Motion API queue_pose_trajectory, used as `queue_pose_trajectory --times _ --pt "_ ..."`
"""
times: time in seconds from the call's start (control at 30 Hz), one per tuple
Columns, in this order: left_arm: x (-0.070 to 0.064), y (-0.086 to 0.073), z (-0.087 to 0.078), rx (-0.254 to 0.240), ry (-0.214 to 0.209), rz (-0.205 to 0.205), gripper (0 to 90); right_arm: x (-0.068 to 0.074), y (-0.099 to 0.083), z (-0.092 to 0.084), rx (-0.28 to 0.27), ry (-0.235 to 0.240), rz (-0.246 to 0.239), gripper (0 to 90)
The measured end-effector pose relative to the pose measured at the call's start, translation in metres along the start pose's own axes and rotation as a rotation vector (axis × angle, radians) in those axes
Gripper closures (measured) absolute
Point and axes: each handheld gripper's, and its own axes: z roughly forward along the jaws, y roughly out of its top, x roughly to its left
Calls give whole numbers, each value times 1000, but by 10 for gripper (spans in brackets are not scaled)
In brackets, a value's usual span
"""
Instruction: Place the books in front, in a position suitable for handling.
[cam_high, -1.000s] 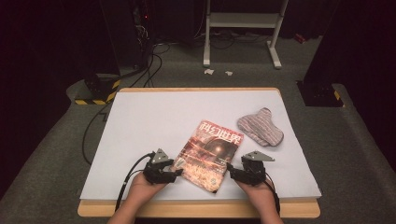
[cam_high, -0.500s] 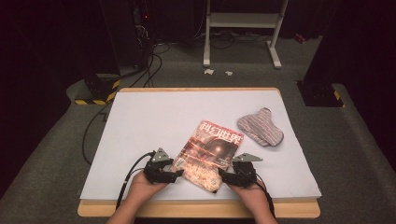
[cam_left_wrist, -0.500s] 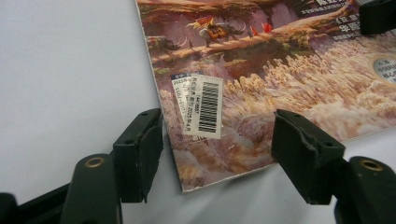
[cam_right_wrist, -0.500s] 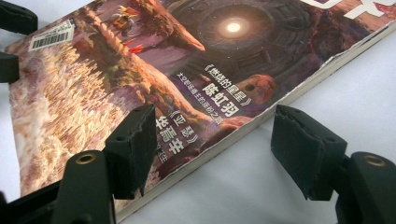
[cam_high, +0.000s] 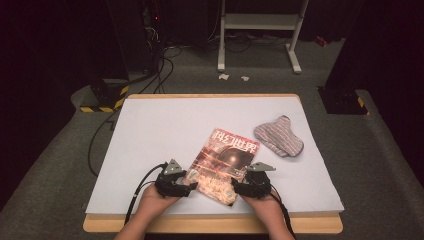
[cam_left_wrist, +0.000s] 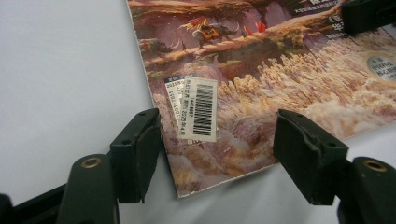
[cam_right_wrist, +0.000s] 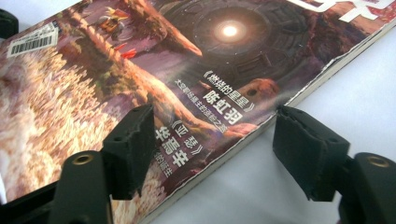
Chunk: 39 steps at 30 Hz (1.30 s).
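Note:
A magazine (cam_high: 226, 159) with a reddish cover lies flat and slanted on the white table cover (cam_high: 160, 130). My left gripper (cam_high: 191, 184) is at its near left corner. In the left gripper view the jaws of this gripper (cam_left_wrist: 218, 136) have just been opening and stand apart, with the barcode corner of the magazine (cam_left_wrist: 280, 70) between them and the pads clear of it. My right gripper (cam_high: 235, 190) is open at the near right corner. Its jaws (cam_right_wrist: 214, 135) straddle the page edge of the magazine (cam_right_wrist: 187, 70), one over the cover and one over the table.
A striped grey cloth piece (cam_high: 278, 137) lies right of the magazine's far end. The table's wooden front edge (cam_high: 210, 224) runs just under the person's hands. Cables trail off the left side to the floor, and a metal stand (cam_high: 257, 25) is behind the table.
The right gripper has moved left, up to the magazine's near right corner. The left hand has stayed in place.

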Motion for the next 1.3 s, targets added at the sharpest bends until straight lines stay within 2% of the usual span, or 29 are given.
queue_pose_trajectory --times 0.13,0.23,0.37,0.7,0.97,1.03,1.1,1.17,1.3 --pt "2 -1 -2 -1 8 -3 334 1 8 6 17 -7 -4 322" --pt "6 -3 -4 1 15 -12 345 4 17 13 30 -22 -26 326" --pt "13 -5 -9 1 31 -23 343 12 30 26 35 -29 -48 326" --pt "34 -13 -20 -10 77 -78 351 37 54 51 54 -12 -95 327" --pt "29 -13 -21 -2 88 -81 372 30 52 52 54 29 -92 323" --pt "26 -12 -21 7 77 -74 388 28 52 51 53 30 -98 325" --pt "20 -12 -21 9 46 -63 422 25 53 51 49 17 -97 326" --pt "15 -12 -20 9 54 -44 426 20 53 50 51 13 -89 327" --pt "16 -12 -20 3 51 -44 420 20 52 50 49 13 -90 336"
